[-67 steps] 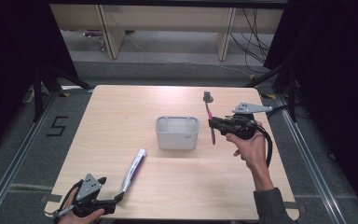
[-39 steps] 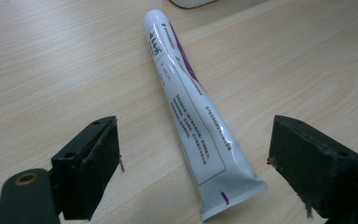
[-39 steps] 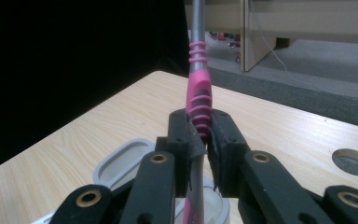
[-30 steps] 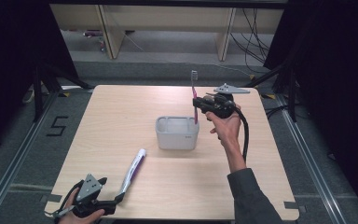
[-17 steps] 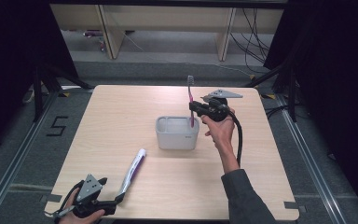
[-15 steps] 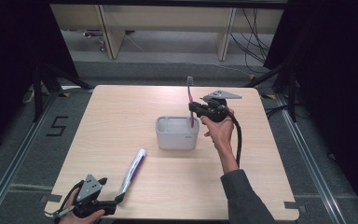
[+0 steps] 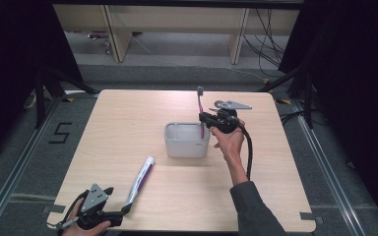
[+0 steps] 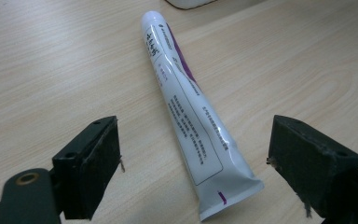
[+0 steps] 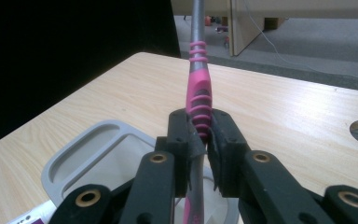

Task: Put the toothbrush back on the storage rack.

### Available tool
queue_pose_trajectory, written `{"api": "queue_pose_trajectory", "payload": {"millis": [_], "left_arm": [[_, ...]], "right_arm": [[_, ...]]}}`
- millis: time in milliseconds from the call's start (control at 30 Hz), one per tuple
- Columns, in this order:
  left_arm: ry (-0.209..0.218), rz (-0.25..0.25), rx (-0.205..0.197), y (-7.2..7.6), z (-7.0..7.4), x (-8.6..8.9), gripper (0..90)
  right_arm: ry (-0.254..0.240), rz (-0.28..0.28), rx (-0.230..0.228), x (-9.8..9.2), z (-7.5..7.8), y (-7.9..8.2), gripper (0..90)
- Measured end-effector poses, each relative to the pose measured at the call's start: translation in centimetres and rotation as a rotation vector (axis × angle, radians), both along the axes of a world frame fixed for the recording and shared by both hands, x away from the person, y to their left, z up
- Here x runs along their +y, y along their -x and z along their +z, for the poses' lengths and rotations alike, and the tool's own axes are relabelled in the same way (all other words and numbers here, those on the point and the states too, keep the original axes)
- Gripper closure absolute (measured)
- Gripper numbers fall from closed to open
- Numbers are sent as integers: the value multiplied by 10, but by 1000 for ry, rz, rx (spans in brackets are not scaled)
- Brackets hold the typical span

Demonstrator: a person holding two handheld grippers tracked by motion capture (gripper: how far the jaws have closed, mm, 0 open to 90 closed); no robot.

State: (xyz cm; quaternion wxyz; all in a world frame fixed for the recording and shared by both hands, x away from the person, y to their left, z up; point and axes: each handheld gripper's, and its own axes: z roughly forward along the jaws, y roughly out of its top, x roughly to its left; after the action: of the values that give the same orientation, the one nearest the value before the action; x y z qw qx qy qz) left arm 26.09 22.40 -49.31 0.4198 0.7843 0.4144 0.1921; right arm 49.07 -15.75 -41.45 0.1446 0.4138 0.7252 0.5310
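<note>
Toothpaste tube (image 7: 140, 180) is lying flat near the front edge of the pale wooden surface (image 7: 128, 118), between the spread jaws of the left hand-held gripper (image 7: 123, 211). Farther back, the right hand-held gripper (image 7: 203, 119) is clamping a pink toothbrush (image 7: 201, 109) upright over the grey container (image 7: 187, 140). Beyond, wooden shelving (image 7: 113, 29) is standing on grey floor.

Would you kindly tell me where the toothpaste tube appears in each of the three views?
High view: the toothpaste tube lies lower left of centre, slanting towards the left tool.
Left gripper view: it runs down the middle of the picture, crimped end nearest, between the open jaws.
Right gripper view: a white-and-purple sliver at the bottom left corner may be it.
Shared landmark: the grey container.
</note>
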Motion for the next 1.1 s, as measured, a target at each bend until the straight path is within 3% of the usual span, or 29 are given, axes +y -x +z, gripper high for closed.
{"api": "queue_pose_trajectory", "payload": {"millis": [333,467,800,833,967,1000,1100], "left_arm": [[-2,2,5,0,0,0,163],[-2,2,5,0,0,0,163],[-3,2,5,0,0,0,163],[-3,2,5,0,0,0,163],[-3,2,5,0,0,0,163],[-2,3,5,0,0,0,162],[-2,1,4,0,0,0,163]], "right_arm": [[9,-4,-3,-1,-8,1,796],[16,9,-25,-1,-11,-1,795],[17,-2,-11,0,-12,2,792],[38,9,-52,-2,-14,0,792],[38,0,-40,-3,-15,1,790],[21,7,-17,-2,-15,1,789],[28,-7,-21,-1,-16,2,789]]}}
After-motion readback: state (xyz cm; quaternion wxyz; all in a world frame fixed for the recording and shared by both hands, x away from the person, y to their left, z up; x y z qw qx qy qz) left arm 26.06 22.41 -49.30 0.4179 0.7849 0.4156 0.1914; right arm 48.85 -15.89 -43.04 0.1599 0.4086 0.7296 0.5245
